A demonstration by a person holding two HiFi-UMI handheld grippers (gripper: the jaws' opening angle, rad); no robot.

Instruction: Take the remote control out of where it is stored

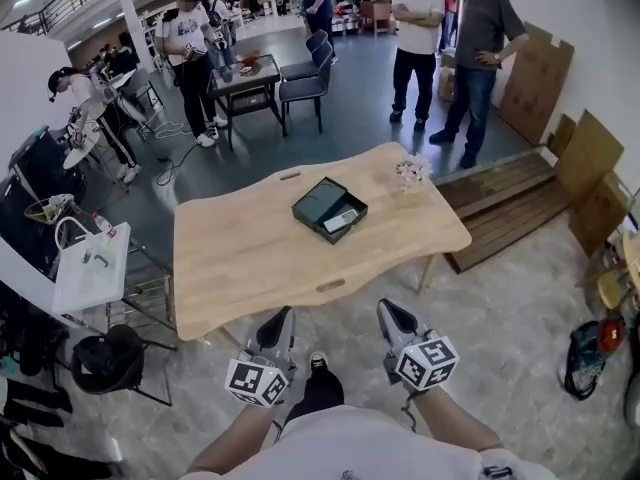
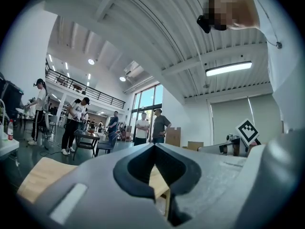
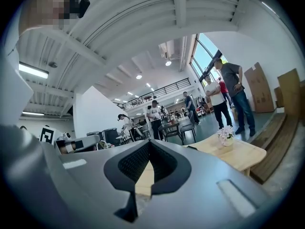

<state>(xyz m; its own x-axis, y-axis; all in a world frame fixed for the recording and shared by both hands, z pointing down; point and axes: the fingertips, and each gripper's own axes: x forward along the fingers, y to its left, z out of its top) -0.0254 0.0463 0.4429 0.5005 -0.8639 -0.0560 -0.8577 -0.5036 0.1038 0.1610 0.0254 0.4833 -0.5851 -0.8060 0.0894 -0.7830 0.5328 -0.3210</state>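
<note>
An open dark green box [image 1: 329, 209] lies in the middle of the wooden table [image 1: 240, 258]. A pale remote control [image 1: 341, 220] rests inside it at the near right. My left gripper [image 1: 280, 316] and right gripper [image 1: 388, 308] hover side by side just short of the table's near edge, pointing level toward it, well apart from the box. In the left gripper view the jaws [image 2: 154, 146] meet at their tips with nothing between them. The right gripper view shows the same: the jaws [image 3: 149, 142] are shut and empty. The box is hidden in both gripper views.
A small vase of flowers [image 1: 411, 173] stands at the table's far right corner. Wooden pallets [image 1: 505, 203] lie on the floor to the right, a white cart [image 1: 90, 266] and a black stool [image 1: 108, 360] to the left. Several people stand beyond the table.
</note>
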